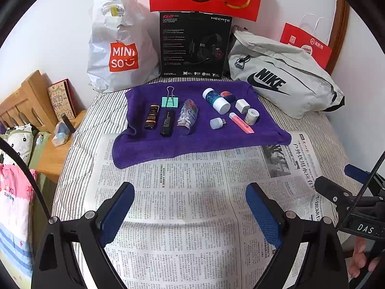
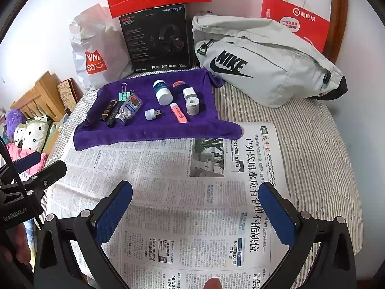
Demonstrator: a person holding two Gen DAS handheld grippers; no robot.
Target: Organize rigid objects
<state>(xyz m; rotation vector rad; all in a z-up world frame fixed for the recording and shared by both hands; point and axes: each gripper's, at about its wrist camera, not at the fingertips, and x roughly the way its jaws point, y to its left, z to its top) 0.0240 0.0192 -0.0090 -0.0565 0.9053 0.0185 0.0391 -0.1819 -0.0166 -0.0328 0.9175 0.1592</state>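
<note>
A purple towel [image 1: 192, 142] [image 2: 154, 132] lies on the bed with small objects on it: a green binder clip [image 1: 170, 101], two dark tubes [image 1: 151, 116], a clear bottle [image 1: 187, 116], a white-capped blue bottle [image 1: 216, 101] [image 2: 162, 92], a white USB light [image 1: 216, 122] [image 2: 152, 114], a pink highlighter [image 1: 240, 122] [image 2: 178, 115], a tape roll [image 1: 252, 116] [image 2: 192, 106] and a white plug [image 1: 242, 105]. My left gripper [image 1: 190, 192] and right gripper [image 2: 197, 192] are open and empty above the newspaper [image 1: 192, 204] [image 2: 192, 204], short of the towel.
A Miniso bag [image 1: 118, 45], a black headset box [image 1: 192, 45], a grey Nike bag [image 1: 276, 77] [image 2: 259, 57] and red paper bags [image 1: 305, 45] stand behind the towel against the wall. A wooden bedside stand [image 1: 31, 110] is on the left.
</note>
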